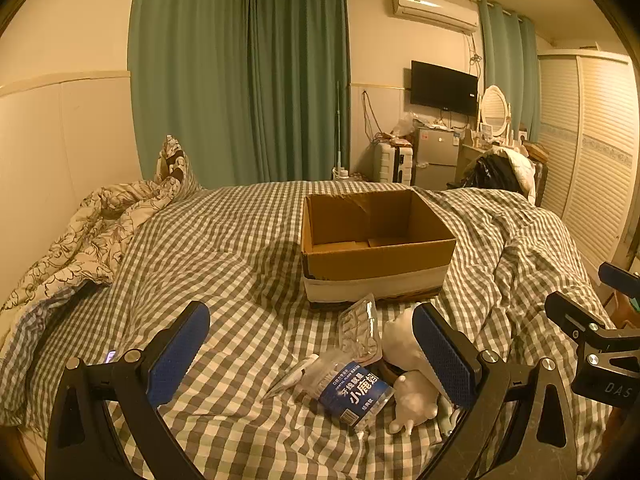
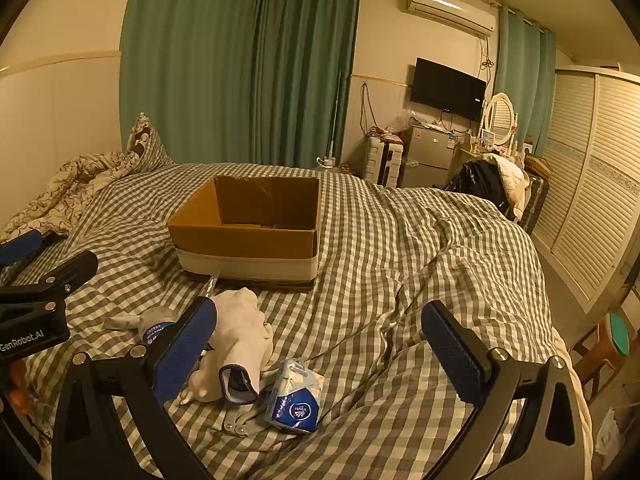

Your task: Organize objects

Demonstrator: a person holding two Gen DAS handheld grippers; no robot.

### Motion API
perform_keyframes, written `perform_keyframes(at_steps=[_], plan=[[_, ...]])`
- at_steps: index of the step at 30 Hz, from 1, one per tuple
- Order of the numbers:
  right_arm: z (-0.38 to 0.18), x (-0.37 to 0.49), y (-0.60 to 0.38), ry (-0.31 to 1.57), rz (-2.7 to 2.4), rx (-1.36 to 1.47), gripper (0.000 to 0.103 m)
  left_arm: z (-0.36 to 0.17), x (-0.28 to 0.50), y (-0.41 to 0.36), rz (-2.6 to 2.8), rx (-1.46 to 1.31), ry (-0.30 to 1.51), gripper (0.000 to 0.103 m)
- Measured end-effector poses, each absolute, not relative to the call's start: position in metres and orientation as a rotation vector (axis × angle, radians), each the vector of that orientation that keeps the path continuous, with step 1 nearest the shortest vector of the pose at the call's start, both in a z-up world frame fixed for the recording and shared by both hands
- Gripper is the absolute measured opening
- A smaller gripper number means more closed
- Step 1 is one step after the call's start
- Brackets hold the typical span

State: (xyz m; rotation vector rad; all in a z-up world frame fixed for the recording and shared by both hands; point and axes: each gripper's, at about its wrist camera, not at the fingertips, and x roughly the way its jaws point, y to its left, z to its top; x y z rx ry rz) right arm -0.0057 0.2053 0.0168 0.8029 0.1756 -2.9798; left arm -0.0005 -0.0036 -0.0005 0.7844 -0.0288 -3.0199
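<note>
On the checked bed cover [image 1: 224, 248] a small heap of things is lying just in front of the open cardboard box [image 1: 376, 256], which looks empty.

Going from the left: the left gripper [image 1: 310, 354] is standing wide open above the heap and is gripping nothing. Under it a clear bag with a blue label [image 1: 352, 390] is lying; it is probably light, soft and slippery, so pinching it across the middle seems safest. Just behind it a flat plastic pouch [image 1: 358, 330] is resting, thin and crinkly.

Next, a white cloth [image 2: 240, 332] is sagging limply; any fold can be taken.

Further right, a blue tissue pack [image 2: 296, 400] is lying, soft and squeezable. The right gripper [image 2: 320, 350] is also wide open and empty.
</note>
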Motion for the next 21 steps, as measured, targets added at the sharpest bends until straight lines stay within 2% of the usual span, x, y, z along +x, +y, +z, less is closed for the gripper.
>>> perform_keyframes(at_steps=[21], plan=[[0.0135,-0.007,0.1999,0.195,-2.963,0.843,0.103,-0.0073,-0.0016,-0.0019,-3.013,0.808,-0.034,0.103]])
